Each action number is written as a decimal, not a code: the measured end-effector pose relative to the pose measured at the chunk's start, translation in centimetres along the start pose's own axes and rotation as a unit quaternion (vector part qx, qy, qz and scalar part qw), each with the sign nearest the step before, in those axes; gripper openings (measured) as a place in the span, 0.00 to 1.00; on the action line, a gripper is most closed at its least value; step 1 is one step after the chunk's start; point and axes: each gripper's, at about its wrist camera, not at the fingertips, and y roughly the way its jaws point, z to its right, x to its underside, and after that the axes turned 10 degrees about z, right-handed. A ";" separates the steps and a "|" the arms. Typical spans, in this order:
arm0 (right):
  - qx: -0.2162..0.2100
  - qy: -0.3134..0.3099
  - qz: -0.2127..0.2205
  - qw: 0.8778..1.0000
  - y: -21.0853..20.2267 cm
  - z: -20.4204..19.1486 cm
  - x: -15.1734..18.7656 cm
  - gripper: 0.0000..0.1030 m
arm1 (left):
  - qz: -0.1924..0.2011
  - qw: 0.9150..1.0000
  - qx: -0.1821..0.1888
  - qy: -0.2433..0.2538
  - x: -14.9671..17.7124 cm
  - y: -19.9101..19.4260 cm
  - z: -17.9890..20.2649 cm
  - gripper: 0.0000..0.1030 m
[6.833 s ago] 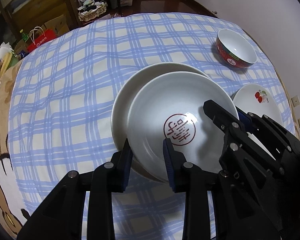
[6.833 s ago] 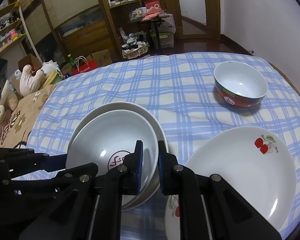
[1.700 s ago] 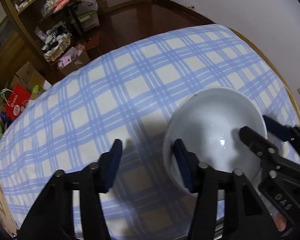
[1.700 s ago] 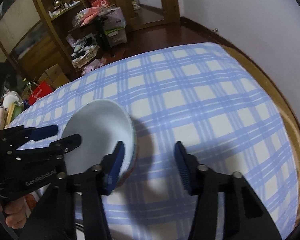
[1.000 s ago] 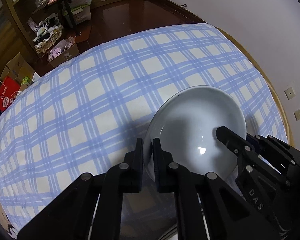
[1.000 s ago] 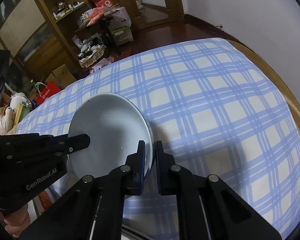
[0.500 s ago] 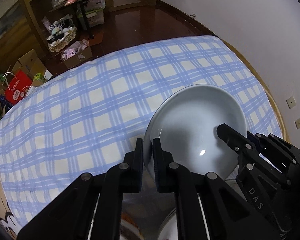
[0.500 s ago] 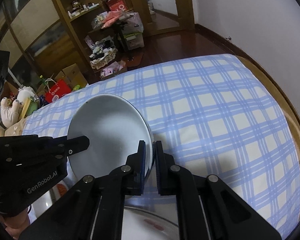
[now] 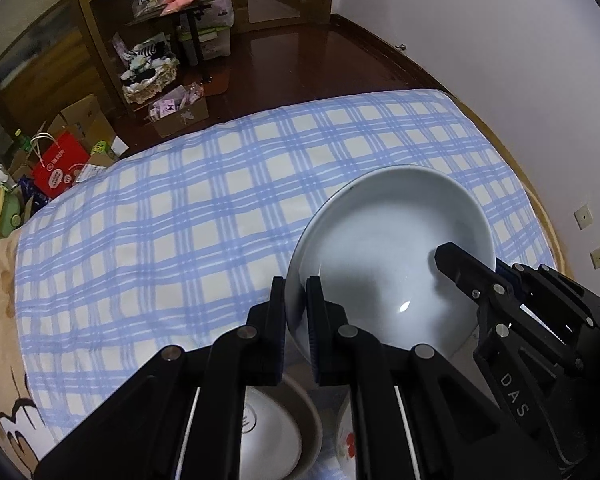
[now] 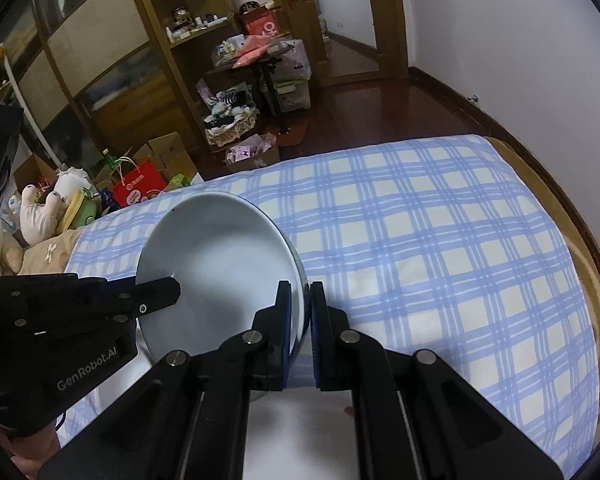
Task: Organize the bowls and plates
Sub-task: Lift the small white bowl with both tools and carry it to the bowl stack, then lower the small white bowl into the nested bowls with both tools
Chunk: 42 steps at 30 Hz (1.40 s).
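Observation:
A bowl with a white inside hangs in the air above the checked tablecloth, held by both grippers. My left gripper is shut on its left rim. My right gripper is shut on its right rim; the bowl's inside shows in the right wrist view. Below, at the bottom of the left wrist view, lie the stacked white plates with a red seal mark and part of a plate with a red cherry print. A white plate surface lies under my right gripper.
The blue checked cloth covers the round table, whose wooden edge shows at the right near the white wall. Past the far edge are a red bag, boxes, shelves and a basket. A plush toy sits at left.
Both grippers closed on the bowl's rims about a second ago and have lifted it since. The view has risen and pulled back, so the plates below now show.

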 end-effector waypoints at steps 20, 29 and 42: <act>-0.042 -0.062 0.017 0.997 -4.3 -5.6 1.3 0.10 | 0.005 0.999 -0.014 -0.033 3.9 -5.4 -3.6 0.11; -0.063 -0.091 -0.003 0.994 -4.1 -8.5 3.4 0.10 | -0.011 0.998 -0.032 -0.048 6.8 -6.4 -6.2 0.11; -0.085 -0.086 -0.032 0.992 -3.8 -10.0 5.5 0.10 | -0.030 0.997 -0.035 -0.067 10.3 -6.8 -8.2 0.12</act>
